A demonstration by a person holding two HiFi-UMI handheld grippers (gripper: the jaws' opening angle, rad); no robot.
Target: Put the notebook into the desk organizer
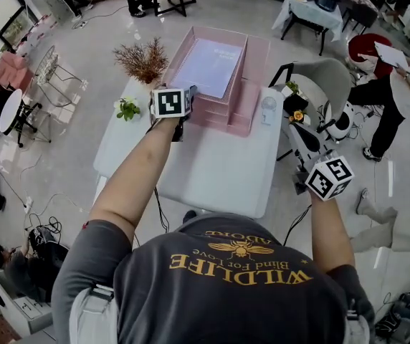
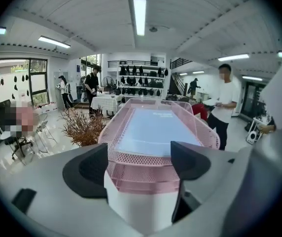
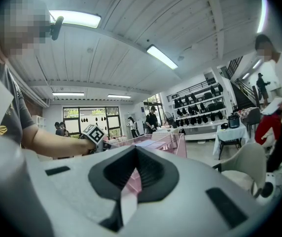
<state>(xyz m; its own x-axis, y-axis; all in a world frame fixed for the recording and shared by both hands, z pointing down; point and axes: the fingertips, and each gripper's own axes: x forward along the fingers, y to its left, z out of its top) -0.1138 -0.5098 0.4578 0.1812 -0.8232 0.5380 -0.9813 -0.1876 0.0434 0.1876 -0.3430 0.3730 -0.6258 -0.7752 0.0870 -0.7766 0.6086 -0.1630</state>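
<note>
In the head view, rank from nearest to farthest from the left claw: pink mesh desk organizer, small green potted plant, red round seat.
From the open left claw:
1. Pink mesh desk organizer, directly ahead.
2. Small green potted plant, just to its left.
3. Red round seat, far off at the upper right.

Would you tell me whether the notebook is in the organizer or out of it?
In. The notebook lies flat in the pink organizer's top tray; the left gripper is open and holds nothing.
</note>
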